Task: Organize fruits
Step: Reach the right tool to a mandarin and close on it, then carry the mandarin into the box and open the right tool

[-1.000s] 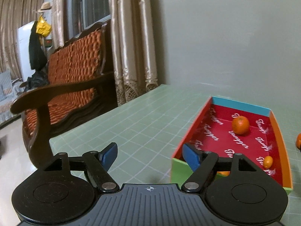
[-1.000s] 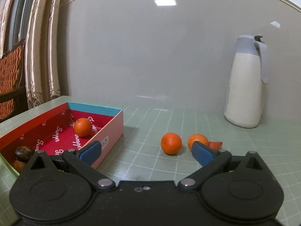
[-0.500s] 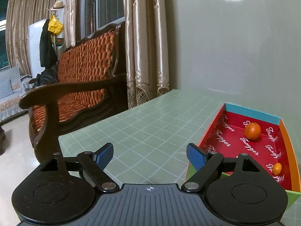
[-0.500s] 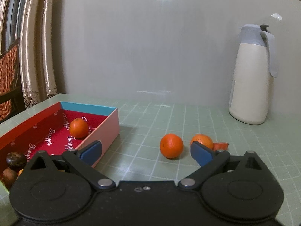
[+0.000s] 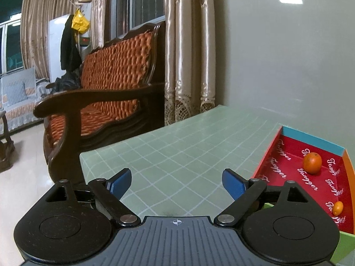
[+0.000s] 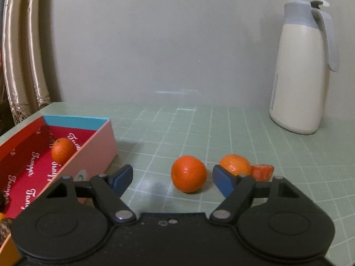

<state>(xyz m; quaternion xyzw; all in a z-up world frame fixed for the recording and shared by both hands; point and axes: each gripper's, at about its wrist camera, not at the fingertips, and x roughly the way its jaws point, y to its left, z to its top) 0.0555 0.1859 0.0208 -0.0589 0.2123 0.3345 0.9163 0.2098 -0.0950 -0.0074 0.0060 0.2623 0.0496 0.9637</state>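
A red-lined box with a blue far wall sits at the left of the right wrist view and holds an orange. On the green table a loose orange lies just ahead of my right gripper, whose jaws are closing with no pad touching it. A second orange and a red fruit piece lie behind the right finger. In the left wrist view the box holds an orange and a small kumquat. My left gripper hangs over bare table, its jaws opening and empty.
A cream jug with a grey lid stands at the back right by the wall. A wooden sofa with orange cushions stands past the table's left edge, beside the curtains. Dark fruits lie at the box's near end.
My right gripper has come closer to the loose orange and its jaws have narrowed. My left gripper has swung left off the box and its jaws have widened.
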